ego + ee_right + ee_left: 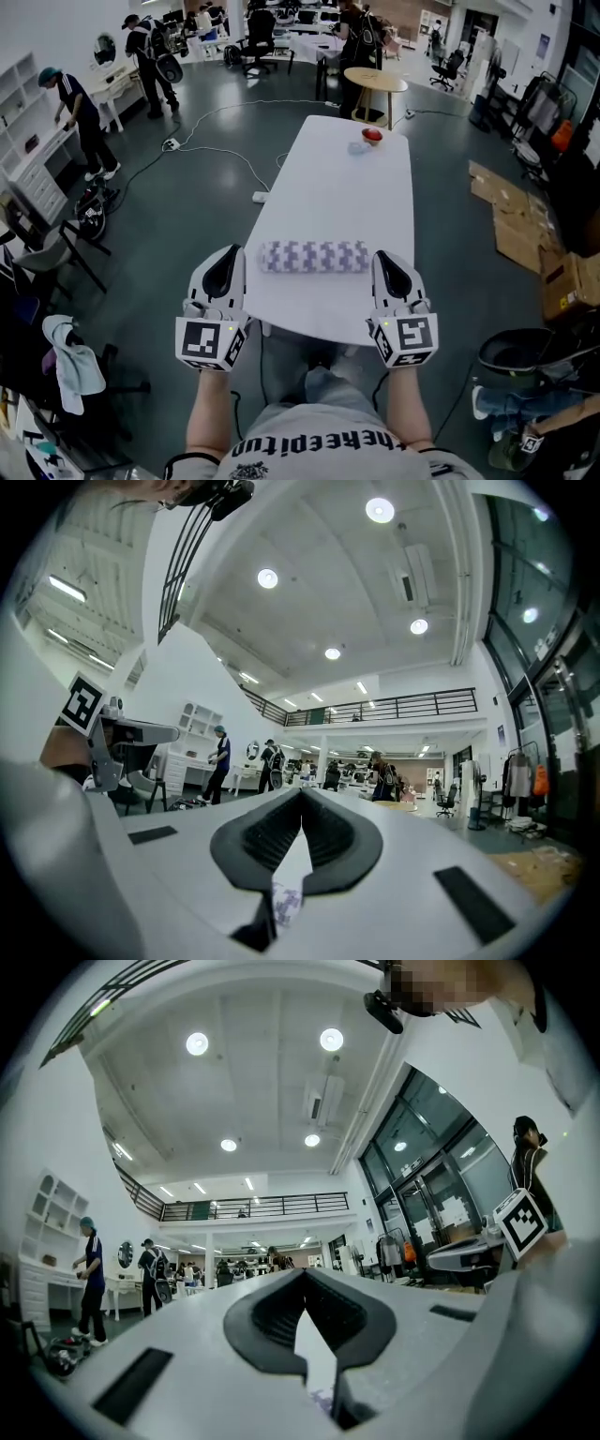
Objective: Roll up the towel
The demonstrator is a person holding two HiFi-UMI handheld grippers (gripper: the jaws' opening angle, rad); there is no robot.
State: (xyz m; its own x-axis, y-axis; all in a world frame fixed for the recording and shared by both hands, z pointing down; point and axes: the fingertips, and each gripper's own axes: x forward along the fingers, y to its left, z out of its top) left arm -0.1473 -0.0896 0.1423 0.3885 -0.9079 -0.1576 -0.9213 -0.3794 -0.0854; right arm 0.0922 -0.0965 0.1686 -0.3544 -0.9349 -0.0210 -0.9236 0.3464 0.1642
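Lying crosswise on the near end of the white table (347,192), the purple-and-white checked towel (314,256) is rolled into a tight cylinder. The left gripper (229,251) and right gripper (384,256) are held roughly level, one off each end of the roll, and appear clear of it. Each gripper's jaws are pressed together with nothing between them. A red bowl (372,136) sits at the table's far end, well apart from the roll.
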